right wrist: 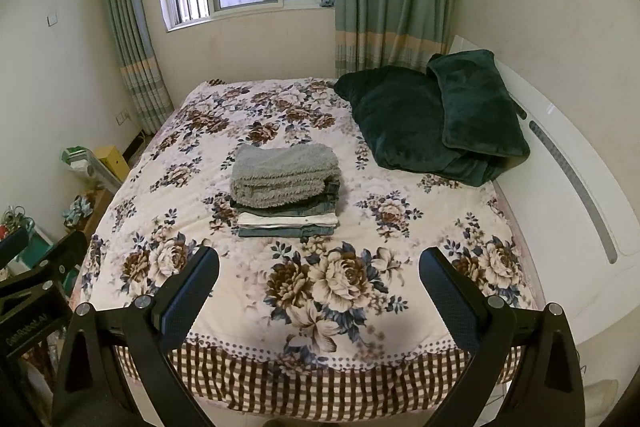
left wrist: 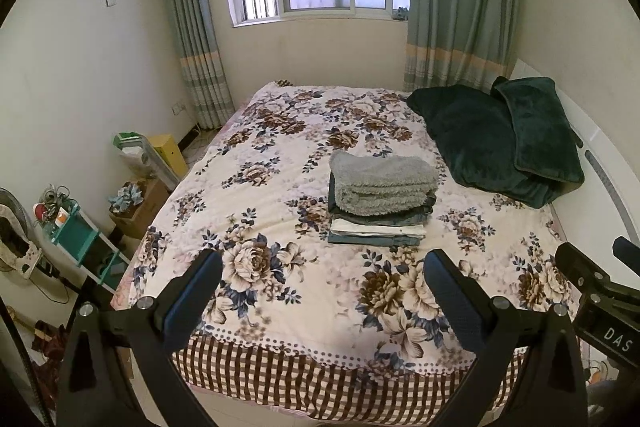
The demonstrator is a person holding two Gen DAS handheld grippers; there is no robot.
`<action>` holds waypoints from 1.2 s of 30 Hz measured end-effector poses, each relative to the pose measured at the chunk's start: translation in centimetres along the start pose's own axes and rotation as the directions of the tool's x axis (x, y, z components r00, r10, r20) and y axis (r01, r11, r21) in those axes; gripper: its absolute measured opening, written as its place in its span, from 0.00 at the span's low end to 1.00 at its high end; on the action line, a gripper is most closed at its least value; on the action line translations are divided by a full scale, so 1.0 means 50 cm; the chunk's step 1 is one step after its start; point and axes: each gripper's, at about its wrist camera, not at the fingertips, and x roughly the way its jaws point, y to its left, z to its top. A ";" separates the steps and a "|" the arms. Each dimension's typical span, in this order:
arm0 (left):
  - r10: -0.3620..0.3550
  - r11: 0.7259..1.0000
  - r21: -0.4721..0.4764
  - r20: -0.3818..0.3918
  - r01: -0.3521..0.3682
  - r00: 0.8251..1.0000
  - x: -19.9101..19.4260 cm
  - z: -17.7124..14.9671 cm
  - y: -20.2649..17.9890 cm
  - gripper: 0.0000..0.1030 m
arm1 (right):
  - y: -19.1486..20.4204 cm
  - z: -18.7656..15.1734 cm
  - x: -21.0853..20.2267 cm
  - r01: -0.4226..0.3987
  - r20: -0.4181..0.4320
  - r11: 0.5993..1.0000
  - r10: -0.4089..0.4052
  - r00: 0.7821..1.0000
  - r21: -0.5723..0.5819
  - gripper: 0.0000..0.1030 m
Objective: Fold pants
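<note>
Pants lie folded in a stack mid-bed, grey fleece on top; left hand-held gripper and right hand-held gripper hover apart, jaws spread, empty.

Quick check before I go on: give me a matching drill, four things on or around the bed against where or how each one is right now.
1. grey fleece garment
2. dark green pillows
3. left gripper
4. white folded garment

a. by the headboard side of the bed
b. open, holding nothing
c. top of the folded stack
d. low in the stack, between denim layers

Pairs: 1-c, 2-a, 3-b, 4-d
</note>
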 end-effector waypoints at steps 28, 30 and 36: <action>-0.001 1.000 -0.004 0.021 0.001 1.000 -0.019 0.017 -0.012 1.00 | -0.017 -0.014 -0.019 0.016 0.020 1.000 -0.016 1.000 0.007 0.99; -0.001 1.000 -0.005 0.021 0.001 1.000 -0.019 0.019 -0.013 1.00 | -0.022 -0.013 -0.024 0.017 0.020 1.000 -0.017 1.000 0.010 0.99; 0.004 1.000 -0.005 0.022 -0.004 1.000 -0.024 0.014 -0.015 1.00 | -0.026 -0.011 -0.026 0.016 0.020 1.000 -0.017 1.000 0.012 0.99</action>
